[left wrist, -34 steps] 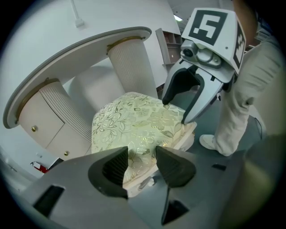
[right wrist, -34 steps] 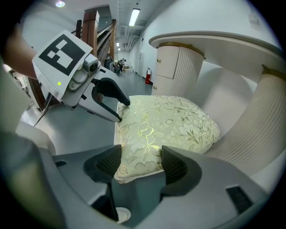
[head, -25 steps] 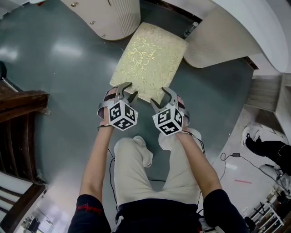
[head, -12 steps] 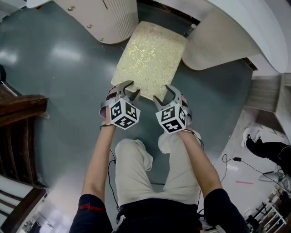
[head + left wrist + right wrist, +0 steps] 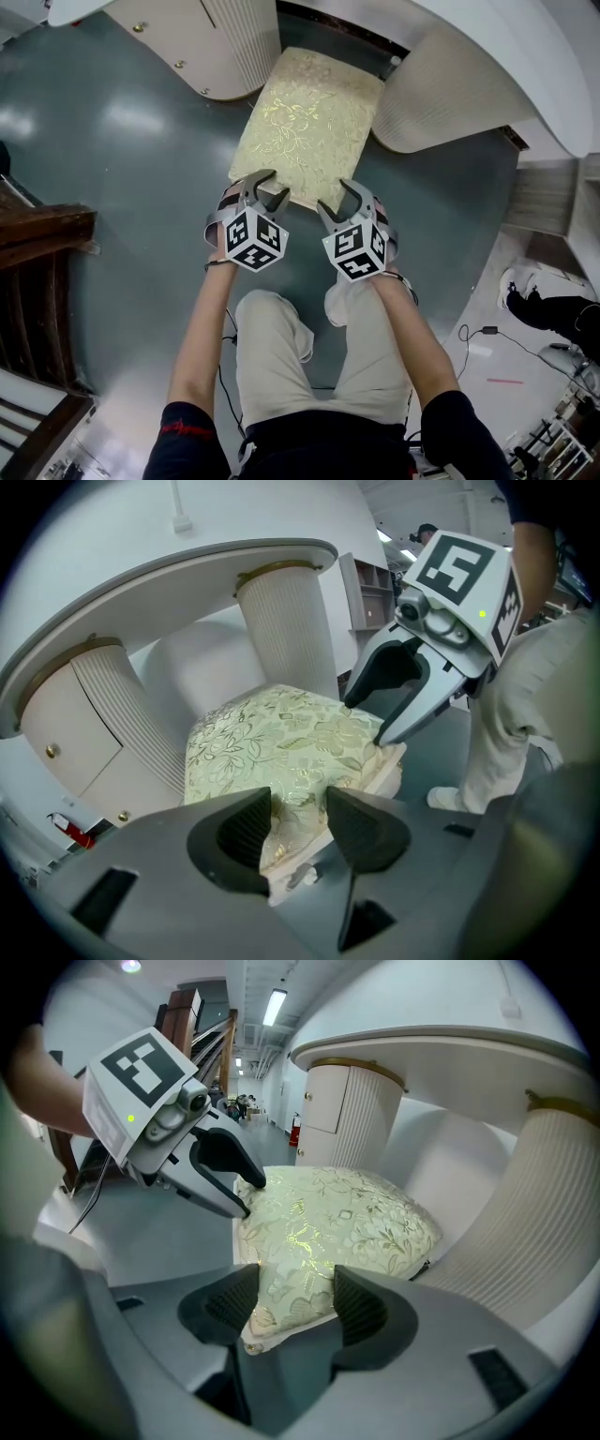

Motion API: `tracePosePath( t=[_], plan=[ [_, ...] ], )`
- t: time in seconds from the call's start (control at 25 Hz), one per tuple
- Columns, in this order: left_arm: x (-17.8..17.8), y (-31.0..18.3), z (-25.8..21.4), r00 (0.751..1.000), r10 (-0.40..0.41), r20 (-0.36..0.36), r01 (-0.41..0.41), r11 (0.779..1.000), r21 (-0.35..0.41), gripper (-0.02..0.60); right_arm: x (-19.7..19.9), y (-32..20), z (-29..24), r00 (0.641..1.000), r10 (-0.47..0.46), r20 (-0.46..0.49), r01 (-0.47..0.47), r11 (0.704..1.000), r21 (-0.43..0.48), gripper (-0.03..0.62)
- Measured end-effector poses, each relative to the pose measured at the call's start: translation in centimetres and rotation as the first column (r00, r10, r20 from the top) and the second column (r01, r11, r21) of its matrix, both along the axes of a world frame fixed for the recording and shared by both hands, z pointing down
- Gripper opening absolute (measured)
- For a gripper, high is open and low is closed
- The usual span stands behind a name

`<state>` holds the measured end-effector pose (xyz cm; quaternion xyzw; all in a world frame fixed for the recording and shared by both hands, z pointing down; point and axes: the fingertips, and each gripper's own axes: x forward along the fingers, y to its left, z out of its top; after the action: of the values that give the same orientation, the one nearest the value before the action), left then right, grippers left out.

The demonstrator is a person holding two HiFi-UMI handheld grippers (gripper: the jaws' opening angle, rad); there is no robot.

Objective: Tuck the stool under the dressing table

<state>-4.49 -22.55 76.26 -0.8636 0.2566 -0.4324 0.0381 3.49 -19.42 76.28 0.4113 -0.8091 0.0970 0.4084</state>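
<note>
The stool [image 5: 309, 122] stands on the glossy grey-green floor [image 5: 122, 169] with the long axis of its rectangular seat running away from me, slanting a little to the right, and its far end between the two pedestals of the dressing table [image 5: 487, 56]. The seat is a padded cushion in pale gold brocade with a leaf and flower pattern, on a cream base. The left pedestal [image 5: 225, 47] and right pedestal [image 5: 441, 94] are rounded, cream and ribbed from top to bottom, under a smooth white top. My left tool [image 5: 268, 185] has its jaws apart with the near left corner of the cushion between them. My right tool [image 5: 333, 194] straddles the near right corner; its jaws have just been closing a little but stand wide. Since a second ago the stool has slid deeper between the pedestals, and both tools have gone with it.
</note>
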Motion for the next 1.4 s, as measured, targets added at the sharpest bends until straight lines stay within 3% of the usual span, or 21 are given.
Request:
tracePosePath(
  t=[0.44,1.4],
  plan=[
    [1.4,-2.6,0.1,0.999,-0.001,-0.043,0.004,0.998,0.060,0.195,1.7,-2.6,0.1,0.997,0.064,0.039,-0.067,0.995,0.068,0.255],
    [3.3,-7.0,-0.4,0.993,0.038,-0.110,-0.022,0.989,0.148,0.193,3.8,-7.0,-0.4,0.979,0.082,0.185,-0.118,0.974,0.195,0.255]
  ],
)
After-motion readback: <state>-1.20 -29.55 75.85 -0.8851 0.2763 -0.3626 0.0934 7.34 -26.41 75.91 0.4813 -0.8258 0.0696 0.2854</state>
